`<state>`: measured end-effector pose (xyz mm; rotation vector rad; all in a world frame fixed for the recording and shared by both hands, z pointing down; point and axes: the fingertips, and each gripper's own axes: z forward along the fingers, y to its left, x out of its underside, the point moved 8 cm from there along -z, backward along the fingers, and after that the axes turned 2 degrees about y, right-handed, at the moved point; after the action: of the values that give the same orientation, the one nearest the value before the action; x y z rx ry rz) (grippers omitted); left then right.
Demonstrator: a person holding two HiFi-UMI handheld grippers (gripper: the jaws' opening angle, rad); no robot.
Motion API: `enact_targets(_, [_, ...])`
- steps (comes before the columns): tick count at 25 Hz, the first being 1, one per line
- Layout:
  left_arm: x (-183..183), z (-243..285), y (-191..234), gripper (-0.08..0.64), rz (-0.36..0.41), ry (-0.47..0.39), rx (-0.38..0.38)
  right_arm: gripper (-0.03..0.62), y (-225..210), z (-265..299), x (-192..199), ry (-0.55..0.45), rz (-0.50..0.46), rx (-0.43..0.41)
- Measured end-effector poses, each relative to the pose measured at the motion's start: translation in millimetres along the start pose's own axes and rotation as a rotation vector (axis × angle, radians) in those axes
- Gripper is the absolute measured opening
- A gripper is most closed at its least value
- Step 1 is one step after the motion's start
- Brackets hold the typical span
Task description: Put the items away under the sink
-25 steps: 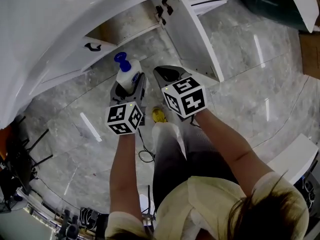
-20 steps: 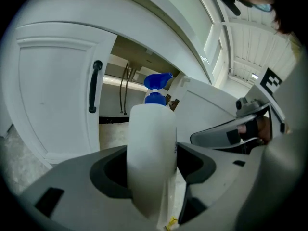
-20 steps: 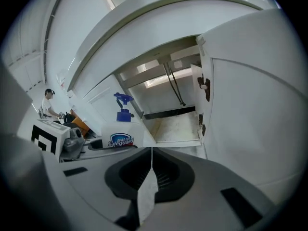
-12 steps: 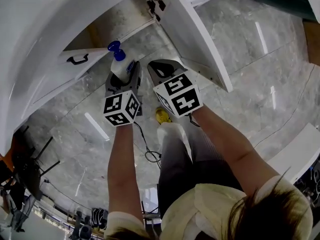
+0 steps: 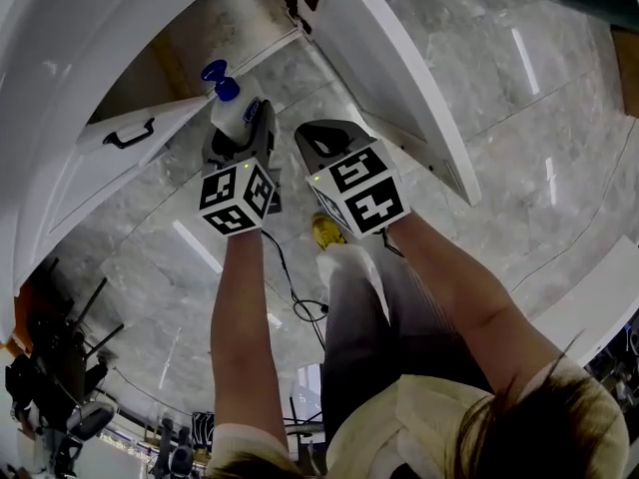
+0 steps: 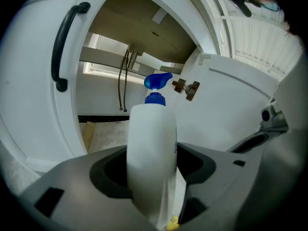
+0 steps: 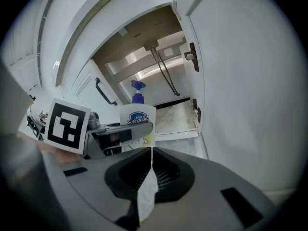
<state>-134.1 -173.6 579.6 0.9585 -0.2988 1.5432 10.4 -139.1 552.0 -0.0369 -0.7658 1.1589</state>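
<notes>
A white pump bottle [image 5: 233, 110] with a blue pump head stands upright between the jaws of my left gripper [image 5: 240, 136], which is shut on its body. In the left gripper view the bottle [image 6: 150, 148] fills the middle, in front of the open under-sink cabinet [image 6: 115, 124]. My right gripper [image 5: 324, 143] is just to the right of the left one, shut and with nothing in it. In the right gripper view the jaws [image 7: 151, 170] meet at a thin seam, and the bottle [image 7: 137, 115] shows ahead on the left.
Both cabinet doors are open: the left door [image 5: 120, 158] with a black handle, and the right door [image 5: 394, 88]. Two hoses [image 6: 123, 81] hang inside the cabinet above its pale floor [image 7: 175, 114]. Grey marble floor [image 5: 499, 118] lies around, with a yellow shoe [image 5: 323, 231] below the grippers.
Both grippers have moved forward toward the cabinet opening, the left one carrying the bottle. The bottle's pump now stands at the edge of the opening.
</notes>
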Motion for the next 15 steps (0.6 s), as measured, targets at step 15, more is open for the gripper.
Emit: enact_targets(15, [9,56,23,0.301,0.063,0.001,-0.031,0.028,-16,50,4,-0.005,0.006,-0.009])
